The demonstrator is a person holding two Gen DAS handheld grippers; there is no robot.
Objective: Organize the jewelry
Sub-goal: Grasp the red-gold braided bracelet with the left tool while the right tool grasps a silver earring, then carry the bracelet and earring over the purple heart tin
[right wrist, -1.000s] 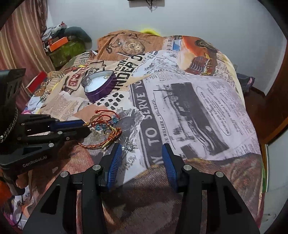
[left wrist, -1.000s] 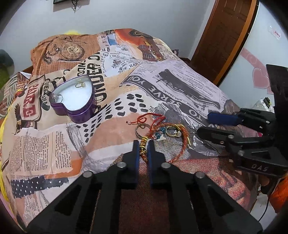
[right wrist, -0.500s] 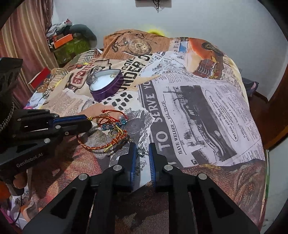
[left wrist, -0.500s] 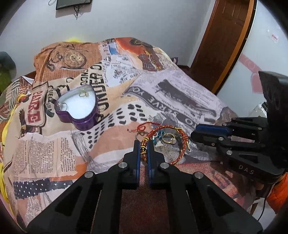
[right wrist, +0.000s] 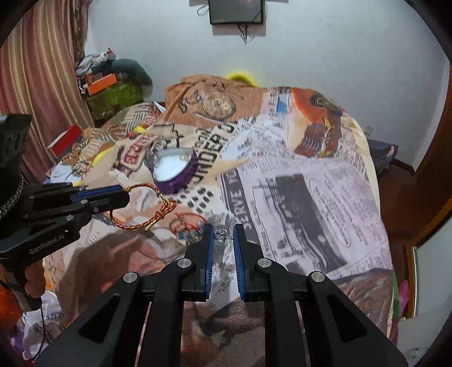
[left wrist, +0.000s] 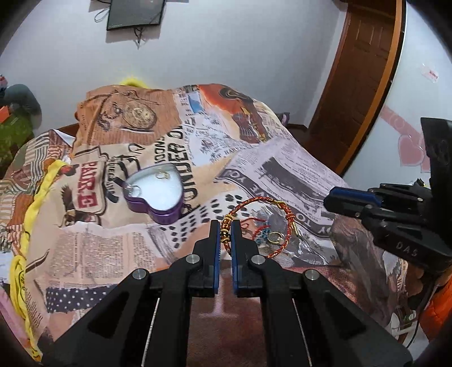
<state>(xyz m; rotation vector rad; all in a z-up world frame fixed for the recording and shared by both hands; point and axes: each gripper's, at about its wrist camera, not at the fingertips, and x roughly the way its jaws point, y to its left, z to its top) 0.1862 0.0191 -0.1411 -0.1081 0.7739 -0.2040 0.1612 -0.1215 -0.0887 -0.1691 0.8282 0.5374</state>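
My left gripper point(left wrist: 225, 225) is shut on a red-and-gold braided bracelet point(left wrist: 261, 206) and holds it above the bed; the bracelet also shows in the right wrist view point(right wrist: 158, 209), hanging from the left gripper point(right wrist: 124, 194). My right gripper point(right wrist: 221, 230) is shut on a small silver ring-like piece point(right wrist: 221, 235), lifted off the cover. A purple heart-shaped tin point(left wrist: 158, 194), open with a white lining and two small rings inside, sits on the bed ahead; it shows in the right wrist view too point(right wrist: 175, 172). A red thread bracelet with blue beads and a gold ring point(left wrist: 272, 237) lie on the cover.
The bed has a newspaper-print cover point(left wrist: 282, 169). A wooden door point(left wrist: 358, 70) stands at the right. A wall screen point(right wrist: 237, 11) hangs behind the bed. Clutter and a striped curtain point(right wrist: 36, 84) are at the left. The right gripper's body point(left wrist: 395, 225) is close on the right.
My left gripper lifted the braided bracelet off the pile. My right gripper closed on the small silver piece and raised it. Both views rose and tilted up.
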